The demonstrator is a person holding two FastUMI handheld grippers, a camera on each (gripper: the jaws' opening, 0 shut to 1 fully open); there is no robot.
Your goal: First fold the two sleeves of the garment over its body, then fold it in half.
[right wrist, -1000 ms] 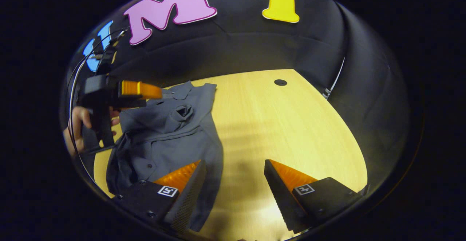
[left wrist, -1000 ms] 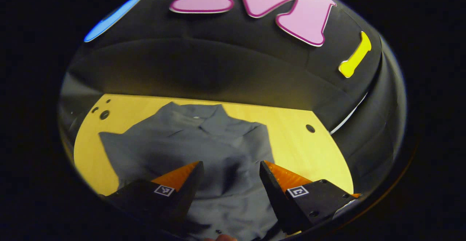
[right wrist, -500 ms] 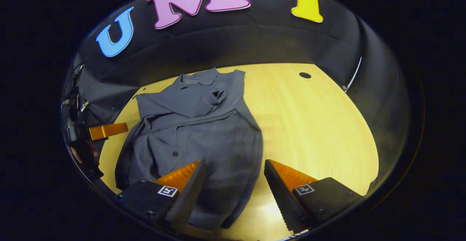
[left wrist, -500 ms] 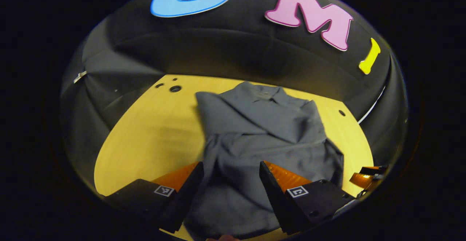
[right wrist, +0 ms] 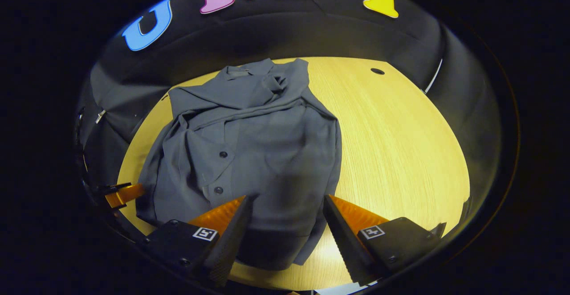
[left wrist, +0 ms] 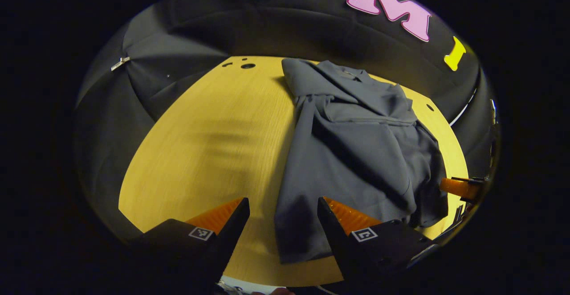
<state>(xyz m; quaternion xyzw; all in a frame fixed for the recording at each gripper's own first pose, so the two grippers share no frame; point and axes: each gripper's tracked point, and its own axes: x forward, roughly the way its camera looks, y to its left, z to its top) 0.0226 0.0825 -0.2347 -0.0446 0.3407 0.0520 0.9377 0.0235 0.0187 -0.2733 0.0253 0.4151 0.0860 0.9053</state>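
Note:
A grey button-up shirt [right wrist: 249,143] lies on the yellow wooden table [right wrist: 392,134], collar toward the far wall, both sleeves folded across its body. In the left gripper view the shirt [left wrist: 356,152] runs from the far edge down to the near hem. My left gripper [left wrist: 282,206] hovers open above the hem's left corner, nothing between its fingers. My right gripper [right wrist: 287,203] hangs open above the hem's right part, holding nothing. The left gripper's tip [right wrist: 122,194] shows at the table's left edge in the right gripper view; the right gripper's tip [left wrist: 458,187] shows at the right in the left gripper view.
Small round holes [left wrist: 247,66] sit near the table's far left corner, and another hole [right wrist: 377,71] lies at the far right. Black cloth walls surround the table on three sides. Bare wood stretches left of the shirt [left wrist: 200,143] and right of it [right wrist: 401,152].
Both grippers have pulled back toward the near edge and risen, so more of the shirt shows. The left one has swung from over the shirt's middle to its lower left. Both stay open.

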